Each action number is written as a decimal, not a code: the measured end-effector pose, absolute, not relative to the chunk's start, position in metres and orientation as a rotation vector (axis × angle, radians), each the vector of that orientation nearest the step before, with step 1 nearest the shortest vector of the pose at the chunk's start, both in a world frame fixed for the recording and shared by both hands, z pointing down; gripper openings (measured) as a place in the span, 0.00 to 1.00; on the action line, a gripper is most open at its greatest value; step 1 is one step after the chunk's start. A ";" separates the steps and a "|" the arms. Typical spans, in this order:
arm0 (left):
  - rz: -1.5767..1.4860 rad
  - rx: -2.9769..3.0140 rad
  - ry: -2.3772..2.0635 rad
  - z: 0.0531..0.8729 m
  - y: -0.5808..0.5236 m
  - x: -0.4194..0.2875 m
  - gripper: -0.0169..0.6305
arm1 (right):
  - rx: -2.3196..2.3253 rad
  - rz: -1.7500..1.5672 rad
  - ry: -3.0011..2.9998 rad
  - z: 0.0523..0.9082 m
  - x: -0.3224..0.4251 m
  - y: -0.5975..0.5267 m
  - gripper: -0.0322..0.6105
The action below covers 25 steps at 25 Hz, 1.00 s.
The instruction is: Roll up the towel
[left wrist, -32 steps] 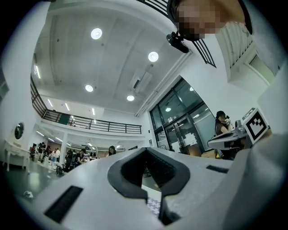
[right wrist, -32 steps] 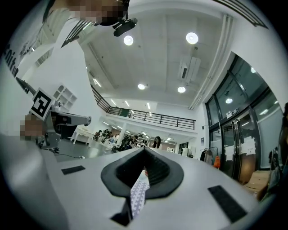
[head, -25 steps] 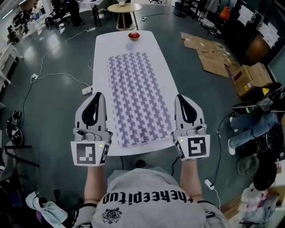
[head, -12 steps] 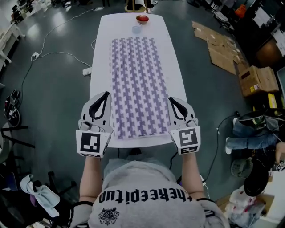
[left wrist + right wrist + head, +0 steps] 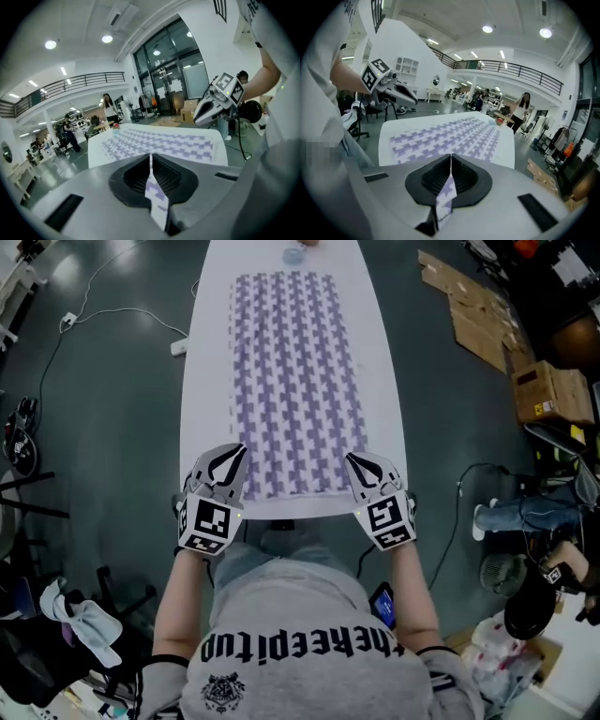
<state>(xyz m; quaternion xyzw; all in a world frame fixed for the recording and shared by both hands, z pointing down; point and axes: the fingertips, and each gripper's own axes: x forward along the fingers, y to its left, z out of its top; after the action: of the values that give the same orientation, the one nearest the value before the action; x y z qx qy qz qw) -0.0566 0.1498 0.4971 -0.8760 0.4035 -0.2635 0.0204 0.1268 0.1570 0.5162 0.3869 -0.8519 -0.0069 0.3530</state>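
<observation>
Grey concrete floor surrounds a long white table (image 5: 386, 418), with flattened cardboard (image 5: 483, 315) and a cable (image 5: 94, 320) lying on it to either side.

Obscured or unclear:
- Far end of the table is cut off by the top edge of the head view. A small pale item (image 5: 293, 255) stands there, and its nature cannot be determined.
- Both near corners of the towel (image 5: 292, 381) are partly covered by the gripper tips, so contact with the cloth cannot be confirmed from above.
- A thin sliver of purple-and-white pattern shows along the seam of each pair of jaws. Whether this is cloth caught there or the towel seen through the gap cannot be settled.
- Figures in the hall behind the table, such as a standing person (image 5: 108, 108), are too small to report on.

Towel: white with a purple houndstooth pattern, spread flat and unrolled, lengthwise down the middle of the table. White margins show on both long sides, and its near edge lies just inside the table's near edge.

Left gripper (image 5: 234, 456): jaws closed together, tip at the near left corner of the towel.
Right gripper (image 5: 357, 459): jaws closed together, tip at the near right corner.

Each gripper points down at a slant toward the table's far end
</observation>
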 end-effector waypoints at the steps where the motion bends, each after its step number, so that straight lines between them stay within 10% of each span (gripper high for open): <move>1: -0.885 -2.712 1.197 0.510 0.156 -0.055 0.03 | 0.967 -0.009 -2.191 0.525 0.130 0.163 0.05; 18: -1.499 -2.653 0.611 0.626 0.218 -0.067 0.26 | 0.694 0.077 -1.913 0.624 0.183 0.203 0.26; 25: -1.581 -2.584 0.616 0.648 0.231 -0.070 0.12 | 0.747 0.055 -1.838 0.643 0.187 0.202 0.22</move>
<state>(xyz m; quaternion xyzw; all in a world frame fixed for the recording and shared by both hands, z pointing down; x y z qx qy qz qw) -0.0702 0.2309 0.6476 -0.8356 0.1992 -0.5113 0.0250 0.1871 0.2018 0.6427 0.3151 -0.7753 0.0234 0.5469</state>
